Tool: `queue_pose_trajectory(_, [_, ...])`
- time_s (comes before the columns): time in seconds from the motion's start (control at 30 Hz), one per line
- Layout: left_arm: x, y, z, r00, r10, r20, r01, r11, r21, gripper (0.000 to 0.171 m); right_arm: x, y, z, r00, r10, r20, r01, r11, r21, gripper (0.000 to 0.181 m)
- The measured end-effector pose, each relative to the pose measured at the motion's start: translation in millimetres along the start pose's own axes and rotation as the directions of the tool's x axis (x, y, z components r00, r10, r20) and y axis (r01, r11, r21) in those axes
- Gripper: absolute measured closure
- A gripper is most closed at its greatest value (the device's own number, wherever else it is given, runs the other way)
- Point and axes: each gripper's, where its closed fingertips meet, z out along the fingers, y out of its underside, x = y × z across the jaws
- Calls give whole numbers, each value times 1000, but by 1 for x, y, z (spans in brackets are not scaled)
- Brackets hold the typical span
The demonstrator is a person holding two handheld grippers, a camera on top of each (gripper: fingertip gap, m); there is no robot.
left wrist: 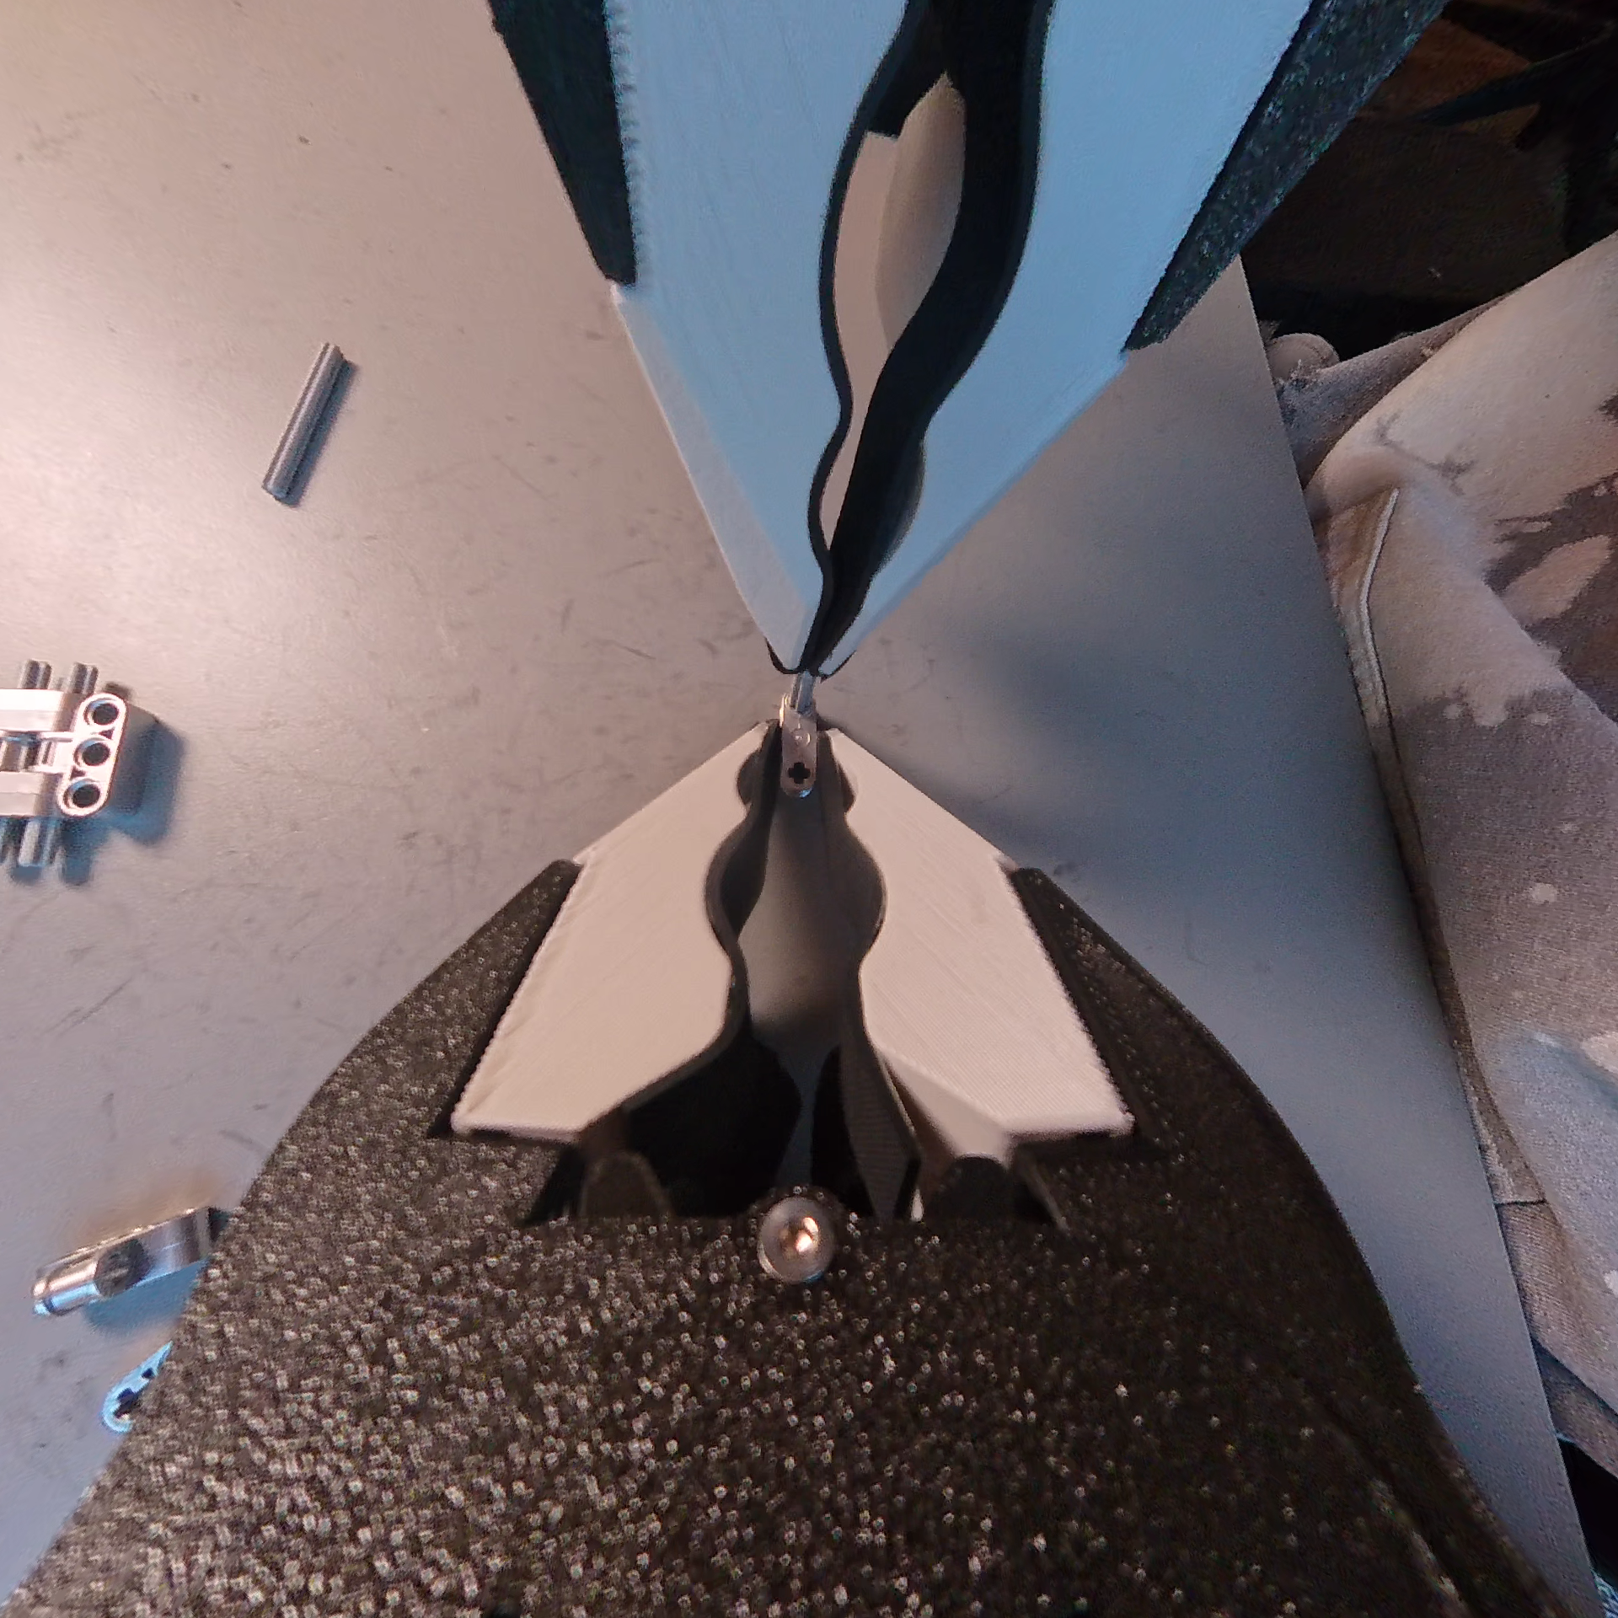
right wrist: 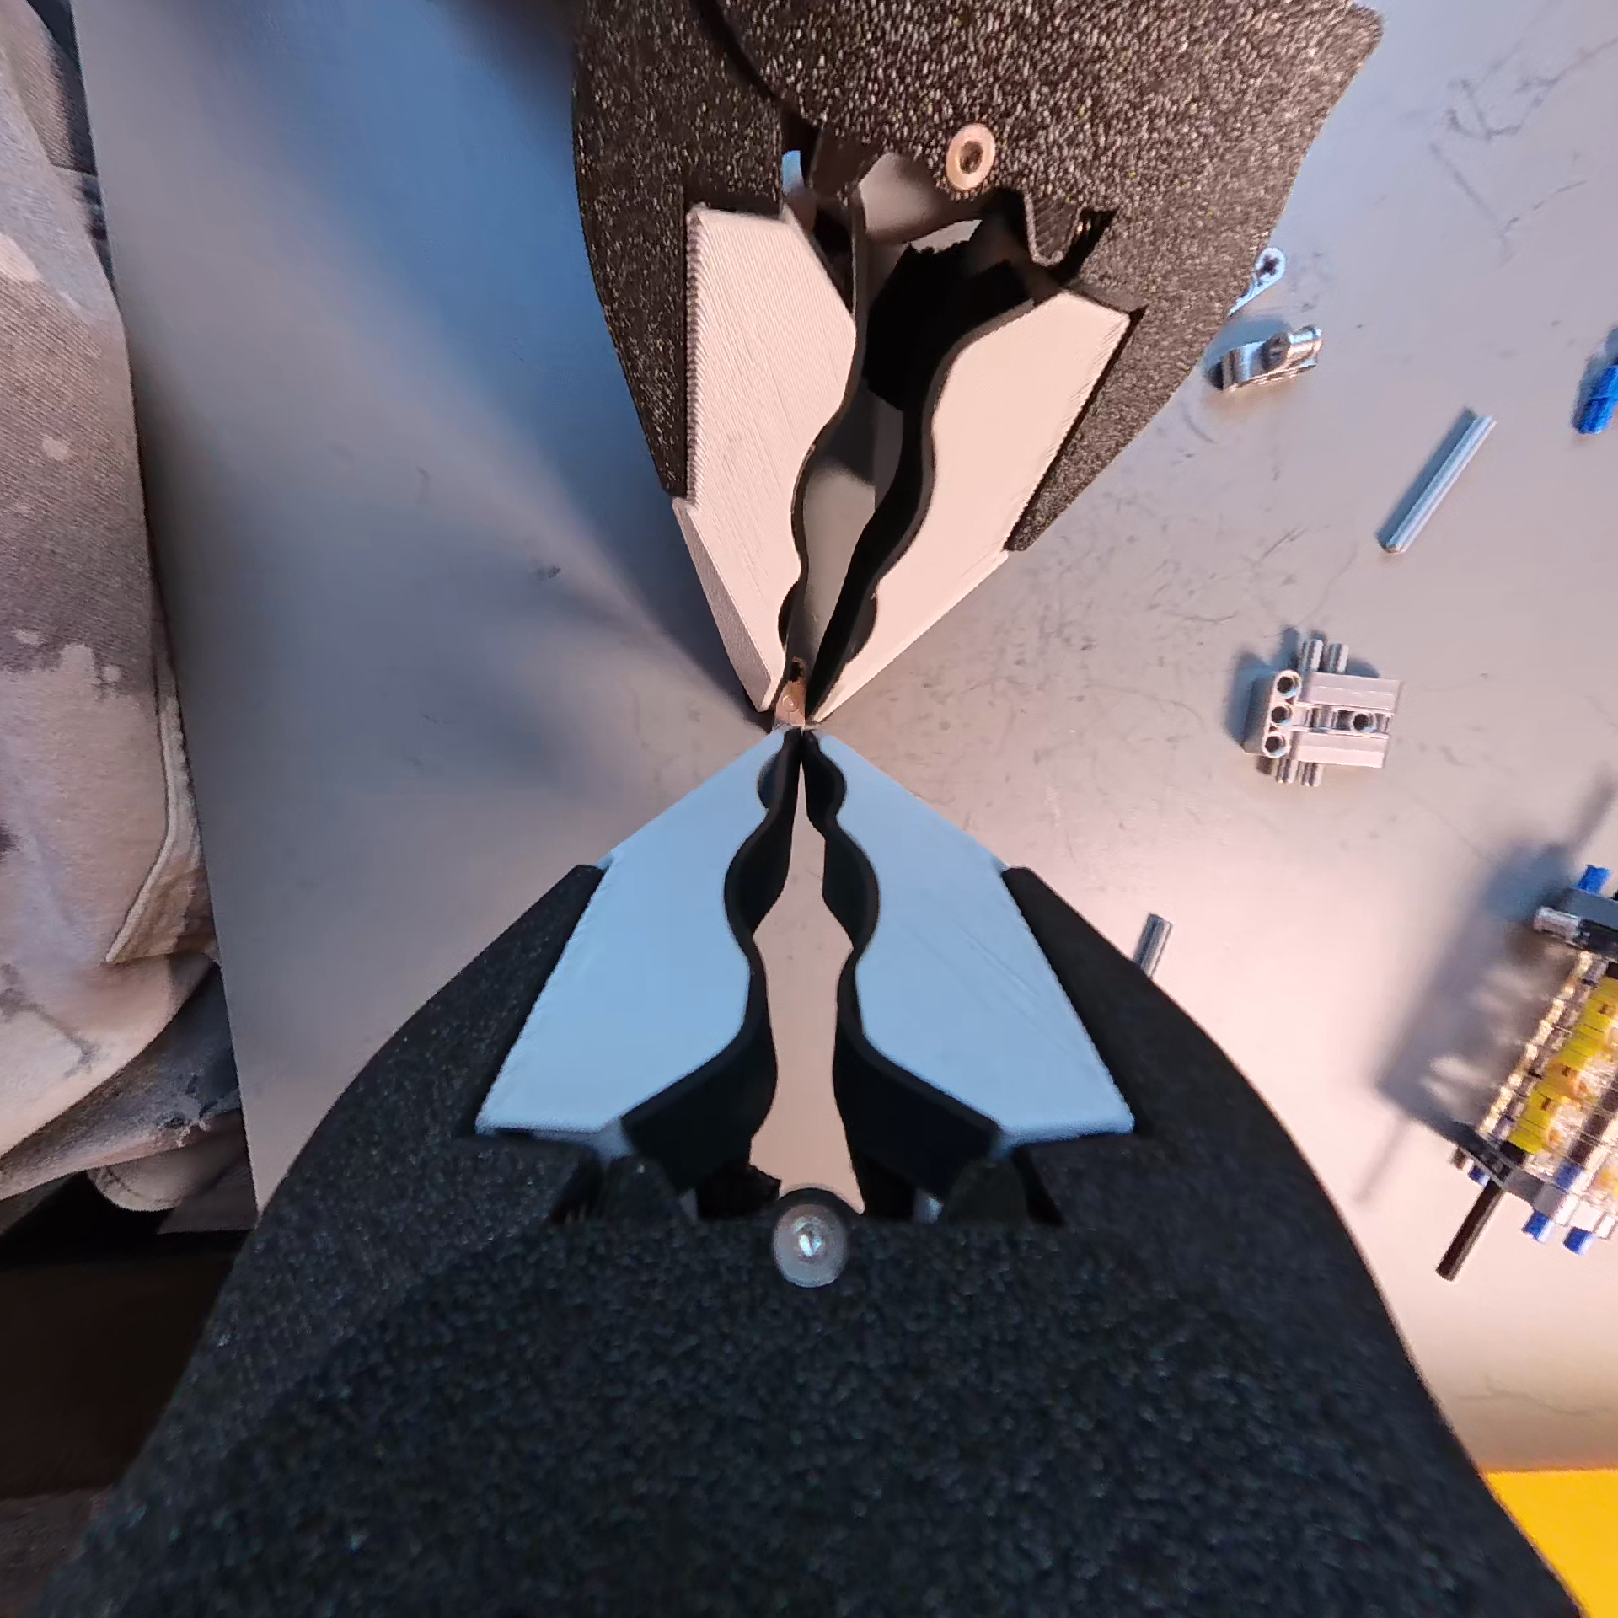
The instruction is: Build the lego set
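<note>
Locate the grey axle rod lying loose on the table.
In the left wrist view the axle rod lies on the table's upper left, above the grey connector block; left of the right gripper.

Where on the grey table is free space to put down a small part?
Bare: the table between the cloth and the grippers. Crowded: beyond them, around the grey axle, grey connector block and yellow assembly.

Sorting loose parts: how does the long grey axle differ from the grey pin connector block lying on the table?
The grey axle is a thin, plain rod; the grey pin connector block is chunky, with round holes and pins sticking out. The axle is darker, the block paler. Both lie apart from the fingers.
</note>
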Motion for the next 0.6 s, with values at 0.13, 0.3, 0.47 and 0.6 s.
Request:
queue_pose_trajectory(0.13, [0,0,0,1000,0,1,0,1000,-1,165,-1,0,0,1000,-4,3,4,1000,-7,181])
queue_pose_trajectory(0.3, [0,0,0,1000,-1,0,1,1000,-2,165,-1,1,0,1000,3,0,-3,1000,-15,181])
queue_pose_trajectory(0.47, [0,0,0,1000,-5,0,5,1000,-3,165,-2,1,1,1000,21,2,-21,1000,-19,181])
queue_pose_trajectory(0.6, [0,0,0,1000,-7,-1,7,1000,-4,165,-3,2,3,1000,31,3,-31,999,-24,181])
